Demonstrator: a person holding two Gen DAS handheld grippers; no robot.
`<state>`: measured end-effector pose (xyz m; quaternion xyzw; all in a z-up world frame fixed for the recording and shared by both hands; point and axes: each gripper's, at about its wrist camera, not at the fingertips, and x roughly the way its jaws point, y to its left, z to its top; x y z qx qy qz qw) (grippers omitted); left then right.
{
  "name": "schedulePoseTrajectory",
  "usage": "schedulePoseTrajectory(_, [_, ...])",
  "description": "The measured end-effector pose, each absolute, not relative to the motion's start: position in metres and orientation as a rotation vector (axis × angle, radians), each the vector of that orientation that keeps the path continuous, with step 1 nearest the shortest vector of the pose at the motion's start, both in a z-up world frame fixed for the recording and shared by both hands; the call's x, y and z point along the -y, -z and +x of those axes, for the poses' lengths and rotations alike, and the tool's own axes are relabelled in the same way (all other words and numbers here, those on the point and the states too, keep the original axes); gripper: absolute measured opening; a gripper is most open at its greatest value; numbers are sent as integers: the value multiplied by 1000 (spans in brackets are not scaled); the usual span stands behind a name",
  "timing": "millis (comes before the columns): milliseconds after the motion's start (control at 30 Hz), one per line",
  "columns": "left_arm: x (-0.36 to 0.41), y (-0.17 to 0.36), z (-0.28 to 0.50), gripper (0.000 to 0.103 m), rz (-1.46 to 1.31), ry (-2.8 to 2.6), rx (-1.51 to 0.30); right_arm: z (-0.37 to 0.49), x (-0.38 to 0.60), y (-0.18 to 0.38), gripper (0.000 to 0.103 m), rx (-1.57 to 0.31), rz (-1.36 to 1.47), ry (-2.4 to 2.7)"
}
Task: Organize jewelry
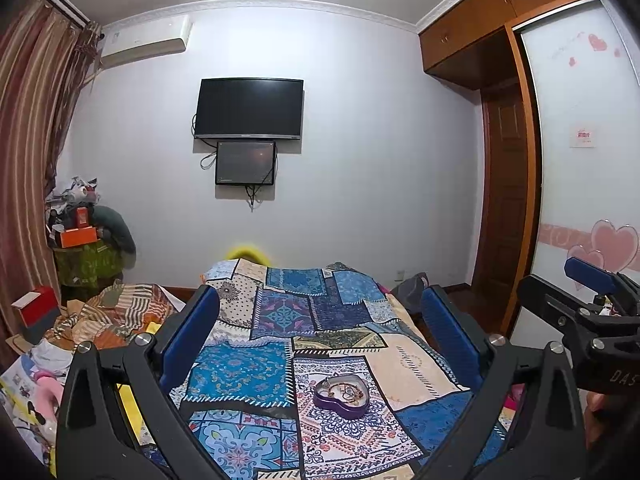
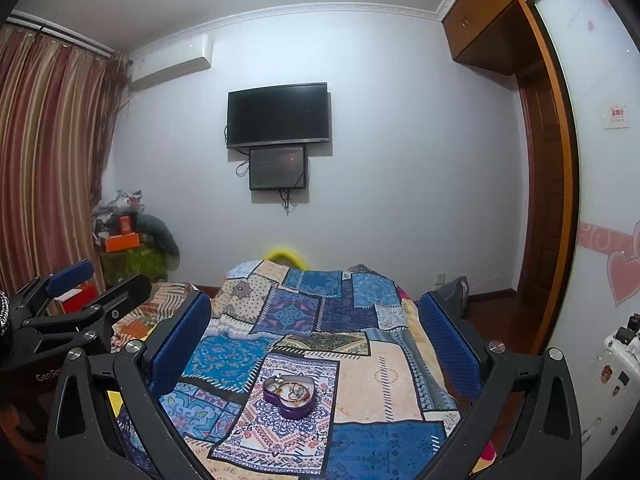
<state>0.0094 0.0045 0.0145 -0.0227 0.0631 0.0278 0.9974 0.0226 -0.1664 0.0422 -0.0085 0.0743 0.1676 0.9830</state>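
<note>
Jewelry (image 1: 345, 391) lay tangled in the tin (image 1: 340, 405) ahead of my spread, empty hand-held grippers (image 1: 320, 336); snagged chains risked dragging out together.

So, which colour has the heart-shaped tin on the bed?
Purple heart-shaped metal tin; clearest in the right wrist view.

Both grippers are held up side by side in the air. The left gripper (image 1: 320, 328) has its two blue fingers spread wide apart. The right gripper (image 2: 316, 332) is spread wide too. Neither one is holding anything.
</note>
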Motion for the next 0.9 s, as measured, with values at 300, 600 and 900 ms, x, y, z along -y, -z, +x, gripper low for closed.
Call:
schedulePoseTrajectory(300, [-5, -13, 10, 102, -52, -47, -134, 24, 167, -40, 103, -150, -16, -334])
schedulePoseTrajectory(600, [-7, -12, 13, 102, -58, -43, -144, 26, 169, -38, 103, -153, -10, -321])
schedulePoseTrajectory(900, [-6, -7, 21, 102, -46, -27, -155, 34, 169, -35, 103, -174, -2, -316])
